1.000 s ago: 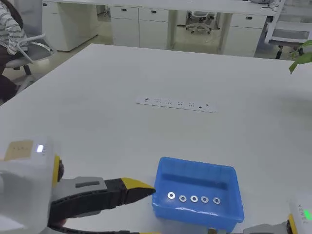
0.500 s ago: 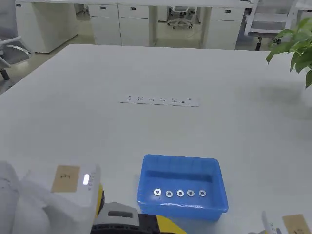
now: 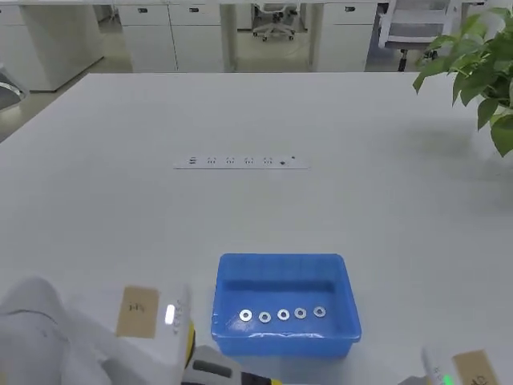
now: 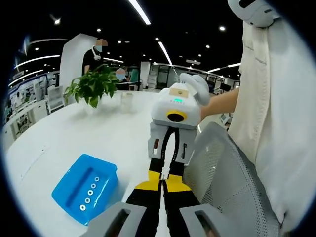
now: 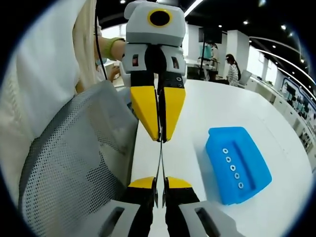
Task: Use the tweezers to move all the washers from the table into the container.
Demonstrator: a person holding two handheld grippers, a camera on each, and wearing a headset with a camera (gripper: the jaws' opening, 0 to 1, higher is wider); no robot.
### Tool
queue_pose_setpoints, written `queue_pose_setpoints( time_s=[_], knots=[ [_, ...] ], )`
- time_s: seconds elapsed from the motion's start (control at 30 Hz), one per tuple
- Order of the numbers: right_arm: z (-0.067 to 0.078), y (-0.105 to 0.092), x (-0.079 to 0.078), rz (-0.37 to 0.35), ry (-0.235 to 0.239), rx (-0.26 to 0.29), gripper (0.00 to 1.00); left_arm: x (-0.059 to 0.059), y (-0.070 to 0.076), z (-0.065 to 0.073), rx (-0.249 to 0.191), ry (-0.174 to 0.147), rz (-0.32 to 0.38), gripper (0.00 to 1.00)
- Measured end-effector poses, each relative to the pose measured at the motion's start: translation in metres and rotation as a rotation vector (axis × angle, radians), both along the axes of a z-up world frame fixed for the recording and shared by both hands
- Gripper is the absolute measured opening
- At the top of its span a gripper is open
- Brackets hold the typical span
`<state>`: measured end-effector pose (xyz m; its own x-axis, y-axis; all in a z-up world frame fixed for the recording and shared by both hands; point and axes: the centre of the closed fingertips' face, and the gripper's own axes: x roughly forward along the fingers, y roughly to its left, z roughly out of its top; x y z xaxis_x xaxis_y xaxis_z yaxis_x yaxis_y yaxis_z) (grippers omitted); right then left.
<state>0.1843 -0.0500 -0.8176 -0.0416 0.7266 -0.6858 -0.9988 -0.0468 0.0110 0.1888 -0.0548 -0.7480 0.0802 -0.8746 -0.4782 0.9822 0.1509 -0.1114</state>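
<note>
The blue container (image 3: 280,343) stands near the table's front edge with several washers (image 3: 283,314) in a row inside. In the left gripper view the container (image 4: 69,185) lies at lower left. In the right gripper view the container (image 5: 217,148) lies at right. My two grippers meet tip to tip off the table's edge. The thin steel tweezers (image 5: 159,163) run from the left gripper (image 5: 160,139) down into my right gripper (image 5: 159,185), and both look shut on them. In the left gripper view the left gripper (image 4: 163,186) is shut, facing the right gripper (image 4: 165,172).
A flush socket strip (image 3: 240,161) sits mid-table and a potted plant (image 3: 481,64) stands at the far right. A grey mesh chair back (image 4: 232,182) and the person's white sleeve (image 5: 44,98) crowd close beside the grippers. White desks and chairs stand beyond the table.
The left gripper has drawn back from the container's left side to the picture's bottom edge. The head camera has swung right, bringing the plant into view. The container and washers lie unchanged.
</note>
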Motion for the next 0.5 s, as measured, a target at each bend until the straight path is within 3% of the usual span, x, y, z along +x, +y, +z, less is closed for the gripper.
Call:
queue_pose_setpoints(
  time_s=[0.2, 0.3, 0.5],
  knots=[
    [-0.016, 0.004, 0.007, 0.013, -0.042, -0.048, 0.04, 0.002, 0.010, -0.019, 0.116, -0.070, -0.012, 0.00],
    [-0.026, 0.008, 0.010, 0.021, -0.065, -0.074, 0.04, 0.004, 0.017, -0.031, 0.174, -0.083, -0.011, 0.00],
    [-0.038, 0.014, 0.012, 0.010, -0.060, -0.073, 0.05, 0.007, 0.032, -0.052, 0.249, -0.061, 0.006, 0.00]
  ],
)
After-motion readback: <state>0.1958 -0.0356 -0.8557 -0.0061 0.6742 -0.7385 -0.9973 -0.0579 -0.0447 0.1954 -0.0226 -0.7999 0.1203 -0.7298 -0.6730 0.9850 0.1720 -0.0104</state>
